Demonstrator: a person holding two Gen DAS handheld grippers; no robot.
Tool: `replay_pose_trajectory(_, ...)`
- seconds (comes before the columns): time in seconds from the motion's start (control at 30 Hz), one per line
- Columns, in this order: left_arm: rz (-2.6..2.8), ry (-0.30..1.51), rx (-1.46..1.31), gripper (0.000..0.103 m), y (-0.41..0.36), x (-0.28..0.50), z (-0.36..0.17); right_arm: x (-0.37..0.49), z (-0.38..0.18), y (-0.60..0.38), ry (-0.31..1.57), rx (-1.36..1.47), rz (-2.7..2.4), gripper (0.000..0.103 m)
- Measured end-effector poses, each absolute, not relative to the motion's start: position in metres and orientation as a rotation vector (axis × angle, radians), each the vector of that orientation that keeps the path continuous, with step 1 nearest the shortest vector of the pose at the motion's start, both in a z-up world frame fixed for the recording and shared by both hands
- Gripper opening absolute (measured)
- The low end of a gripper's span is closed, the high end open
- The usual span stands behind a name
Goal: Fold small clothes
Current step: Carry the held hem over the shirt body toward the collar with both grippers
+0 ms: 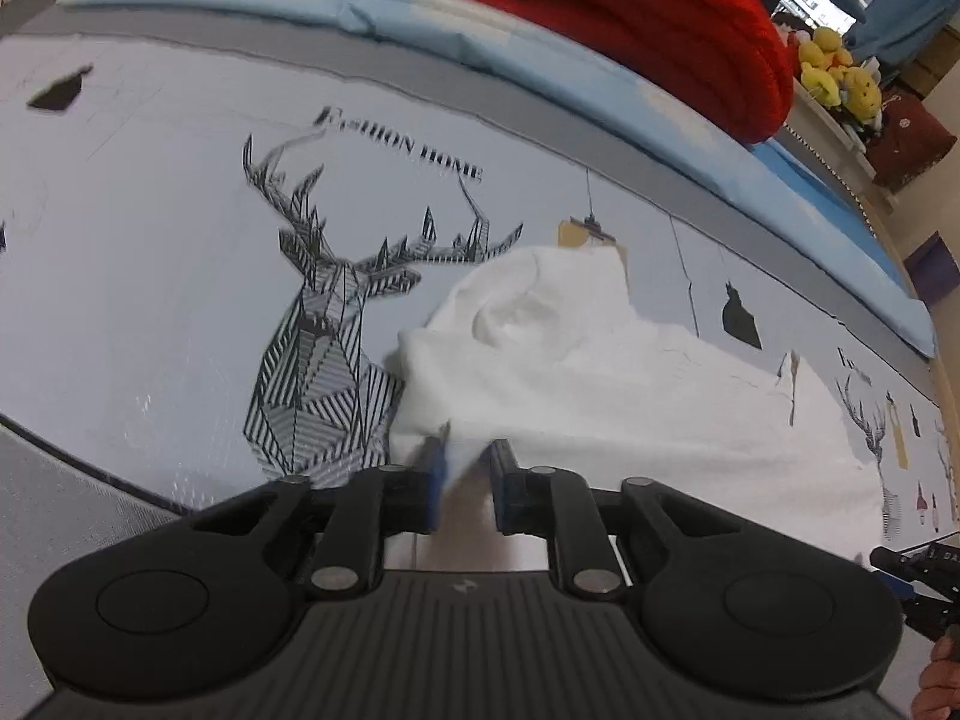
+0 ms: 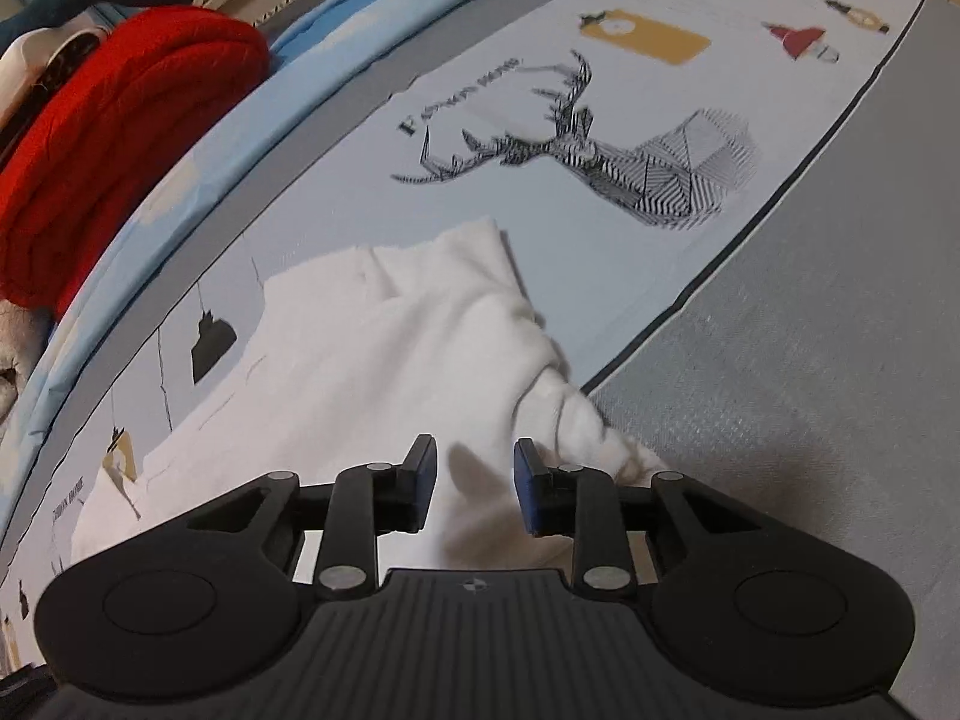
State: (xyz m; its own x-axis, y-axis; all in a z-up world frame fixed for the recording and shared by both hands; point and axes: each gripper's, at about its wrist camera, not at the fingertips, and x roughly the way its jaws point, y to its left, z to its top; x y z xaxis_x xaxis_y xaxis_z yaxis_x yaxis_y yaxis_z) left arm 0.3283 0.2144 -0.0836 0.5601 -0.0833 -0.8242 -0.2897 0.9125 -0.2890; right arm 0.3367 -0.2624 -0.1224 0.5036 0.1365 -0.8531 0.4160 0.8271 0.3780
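Left wrist view: the left gripper (image 1: 467, 450) had its fingers pinching an edge of the white garment (image 1: 600, 372), which lay on the deer-print mat (image 1: 150, 300). The right gripper (image 2: 474, 462) fingers stood spread above the garment, gripping nothing.

surface: bed with pale deer-print sheet (image 1: 150, 276) | centre: crumpled white cloth garment (image 1: 600, 372) | 12 o'clock: folded light-blue quilt (image 1: 420, 18) | 1 o'clock: red knitted blanket (image 1: 630, 12)
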Motion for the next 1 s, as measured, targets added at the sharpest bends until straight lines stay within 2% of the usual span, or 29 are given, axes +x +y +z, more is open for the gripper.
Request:
replay_pose_trajectory(0.03, 0.112, 0.947, -0.406, 0.003, 0.213, 0.327, -0.077, 0.337, -0.122, -0.262, 1.043, 0.595, -0.181, 0.029)
replay_pose_trajectory(0.23, 0.128, 0.782, -0.361, 0.003, 0.211, 0.318, -0.051, 0.338, -0.116, -0.261, 1.013, 0.561, -0.146, 0.029)
replay_pose_trajectory(0.3, 0.160, 0.833, -0.345, 0.008, 0.213, 0.325, -0.062, 0.338, -0.120, -0.262, 1.026, 0.564, -0.147, 0.029)
replay_pose_trajectory(0.37, 0.210, 0.942, -0.323, 0.008, 0.214, 0.330, -0.074, 0.339, -0.126, -0.264, 1.053, 0.558, -0.156, 0.029)
replay_pose_trajectory(0.53, 0.051, 0.863, -0.343, 0.008, 0.194, 0.315, -0.058, 0.338, -0.130, -0.270, 1.058, 0.566, -0.191, 0.029)
replay_pose_trajectory(0.63, 0.063, 1.034, -0.308, 0.010, 0.189, 0.324, -0.094, 0.339, -0.131, -0.268, 1.047, 0.516, -0.188, 0.029)
replay_pose_trajectory(0.67, 0.097, 1.107, -0.307, 0.005, 0.194, 0.326, -0.108, 0.339, -0.134, -0.269, 1.056, 0.522, -0.195, 0.029)
replay_pose_trajectory(0.7, 0.094, 1.124, -0.335, 0.005, 0.198, 0.324, -0.114, 0.338, -0.138, -0.270, 1.066, 0.530, -0.198, 0.028)
replay_pose_trajectory(0.83, 0.061, 0.996, -0.398, 0.012, 0.209, 0.315, -0.086, 0.335, -0.128, -0.270, 1.015, 0.492, -0.167, 0.029)
replay_pose_trajectory(0.9, 0.055, 1.051, -0.390, 0.012, 0.211, 0.319, -0.097, 0.338, -0.133, -0.272, 1.028, 0.471, -0.159, 0.029)
replay_pose_trajectory(0.93, 0.056, 1.117, -0.382, 0.008, 0.211, 0.320, -0.111, 0.339, -0.140, -0.275, 1.049, 0.489, -0.158, 0.027)
replay_pose_trajectory(1.0, 0.056, 1.104, -0.377, 0.005, 0.213, 0.317, -0.112, 0.341, -0.146, -0.280, 1.063, 0.503, -0.152, 0.025)
